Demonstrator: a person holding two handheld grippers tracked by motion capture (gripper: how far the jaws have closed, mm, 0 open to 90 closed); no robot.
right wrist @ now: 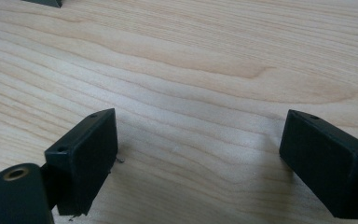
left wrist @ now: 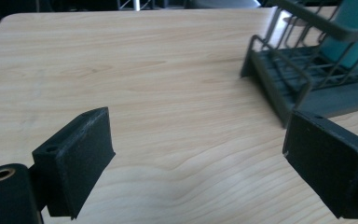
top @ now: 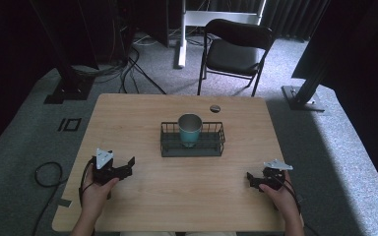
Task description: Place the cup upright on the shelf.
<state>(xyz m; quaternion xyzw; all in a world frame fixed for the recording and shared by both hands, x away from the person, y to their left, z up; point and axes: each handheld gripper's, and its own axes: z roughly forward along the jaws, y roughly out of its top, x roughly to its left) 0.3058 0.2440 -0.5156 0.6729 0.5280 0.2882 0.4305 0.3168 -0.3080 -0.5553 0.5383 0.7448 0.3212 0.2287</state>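
A teal cup (top: 190, 130) stands upright inside a dark wire basket (top: 192, 149) at the middle of the wooden table (top: 142, 108). My left gripper (top: 128, 166) rests low over the table's left front, open, with bare wood between its jaws. In the left gripper view the jaws stand wide apart (left wrist: 200, 154), and the basket (left wrist: 279, 88) with the cup (left wrist: 354, 32) lies ahead to the right. My right gripper (top: 252, 179) sits at the right front, open and pointing leftward over bare table; in the right gripper view (right wrist: 200, 154) nothing is between the pads.
A small dark round disc (top: 215, 108) lies near the table's far edge. Beyond the table stand a black chair (top: 236, 49), a white stand (top: 182, 34) and dark frame posts with cables on the grey carpet.
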